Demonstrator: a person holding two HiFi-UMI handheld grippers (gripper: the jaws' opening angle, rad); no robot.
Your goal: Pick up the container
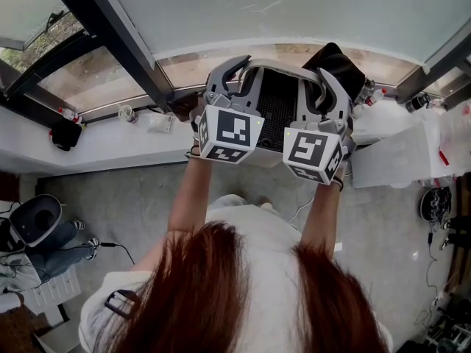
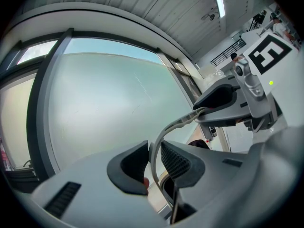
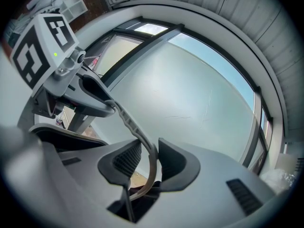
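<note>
The container (image 1: 278, 98), grey-rimmed with a dark mesh inside, is held up in front of the window, off any surface. My left gripper (image 1: 229, 76) clamps its left rim and my right gripper (image 1: 330, 87) clamps its right rim. In the left gripper view the jaws (image 2: 153, 151) pinch the thin grey rim (image 2: 161, 134), which arches across to the right gripper (image 2: 228, 103). The right gripper view mirrors this: the jaws (image 3: 150, 151) are shut on the rim (image 3: 128, 122), with the left gripper (image 3: 90, 96) at its far end. The container's lower body is hidden.
A white window ledge (image 1: 110, 149) runs below the glass, bearing small bottles (image 1: 126, 113) and a black object (image 1: 66, 134). A black bag (image 1: 340, 66) sits behind the container. White plastic boxes (image 1: 401, 157) stand at the right. A bin (image 1: 37, 219) is on the floor at the left.
</note>
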